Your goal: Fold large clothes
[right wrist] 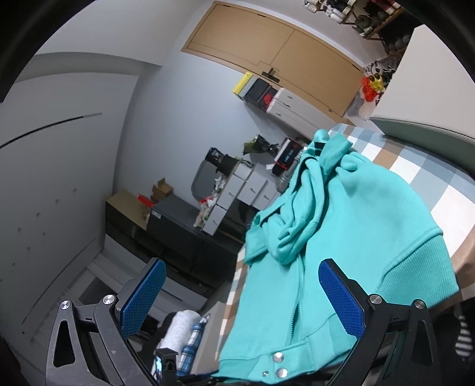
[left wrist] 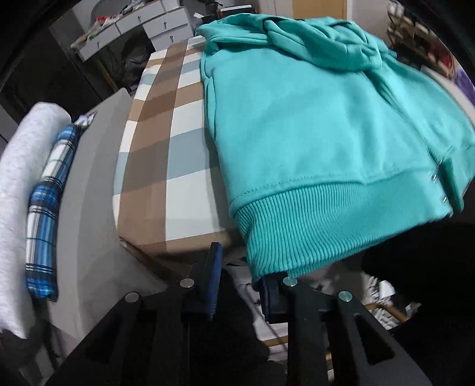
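Note:
A teal zip-up hoodie (left wrist: 311, 118) lies folded on a checked brown, white and blue-grey bedsheet (left wrist: 166, 142), with its ribbed hem hanging over the near edge. My left gripper (left wrist: 240, 267) is open at the hem's left corner, and the hem drapes over its right finger. In the right wrist view the hoodie (right wrist: 356, 225) lies in front of the camera with its hood bunched at the far end. My right gripper (right wrist: 240, 297) is wide open and empty, its right finger above the hoodie near the zip and its left finger off the bed's side.
A grey padded bench (left wrist: 98, 184) beside the bed holds a blue plaid cloth (left wrist: 47, 202) and a white towel (left wrist: 17, 184). White drawer units (left wrist: 148, 26) and dark cabinets (right wrist: 178, 225) stand beyond. A wooden door (right wrist: 282, 53) is on the far wall.

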A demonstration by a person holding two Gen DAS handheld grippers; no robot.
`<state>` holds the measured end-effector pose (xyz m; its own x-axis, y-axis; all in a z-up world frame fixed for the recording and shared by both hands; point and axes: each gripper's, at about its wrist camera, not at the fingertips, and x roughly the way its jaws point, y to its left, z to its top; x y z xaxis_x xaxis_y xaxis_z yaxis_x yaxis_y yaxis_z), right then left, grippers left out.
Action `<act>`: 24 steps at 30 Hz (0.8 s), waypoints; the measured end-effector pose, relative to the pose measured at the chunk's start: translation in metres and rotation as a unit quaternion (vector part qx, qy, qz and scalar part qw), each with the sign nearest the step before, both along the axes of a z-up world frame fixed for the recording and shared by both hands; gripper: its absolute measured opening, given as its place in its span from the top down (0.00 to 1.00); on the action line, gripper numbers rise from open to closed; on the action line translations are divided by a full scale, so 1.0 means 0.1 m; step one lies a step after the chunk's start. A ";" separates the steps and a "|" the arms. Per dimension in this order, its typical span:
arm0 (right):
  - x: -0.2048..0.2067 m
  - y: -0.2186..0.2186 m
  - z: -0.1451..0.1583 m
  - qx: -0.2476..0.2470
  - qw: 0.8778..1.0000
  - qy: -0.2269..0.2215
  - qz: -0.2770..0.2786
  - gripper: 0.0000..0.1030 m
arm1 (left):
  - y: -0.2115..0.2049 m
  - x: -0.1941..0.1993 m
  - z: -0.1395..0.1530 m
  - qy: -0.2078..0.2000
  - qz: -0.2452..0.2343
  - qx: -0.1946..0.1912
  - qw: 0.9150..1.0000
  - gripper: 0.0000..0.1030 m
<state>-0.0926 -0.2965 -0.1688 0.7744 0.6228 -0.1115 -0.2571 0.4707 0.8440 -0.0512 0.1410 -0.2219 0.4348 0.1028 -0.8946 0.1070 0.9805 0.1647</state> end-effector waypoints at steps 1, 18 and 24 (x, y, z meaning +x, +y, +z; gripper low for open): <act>0.01 0.01 0.00 -0.002 1.000 0.002 0.003 0.00 | -0.02 -0.01 0.01 -0.006 -0.001 0.011 1.000 0.79; -0.01 0.02 -0.01 -0.002 1.000 0.003 0.001 0.00 | -0.20 0.32 0.85 -0.057 -0.111 -0.156 0.980 0.19; 0.01 0.04 -0.02 -0.001 1.000 0.011 0.005 0.00 | -0.05 0.68 0.02 0.123 -0.042 -0.300 0.945 0.20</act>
<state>-0.0918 -0.2929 -0.1709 0.7656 0.6303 -0.1291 -0.2431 0.4691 0.8490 0.0170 0.1358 -0.2194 0.1910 -0.4806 -0.8559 0.1512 0.8760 -0.4581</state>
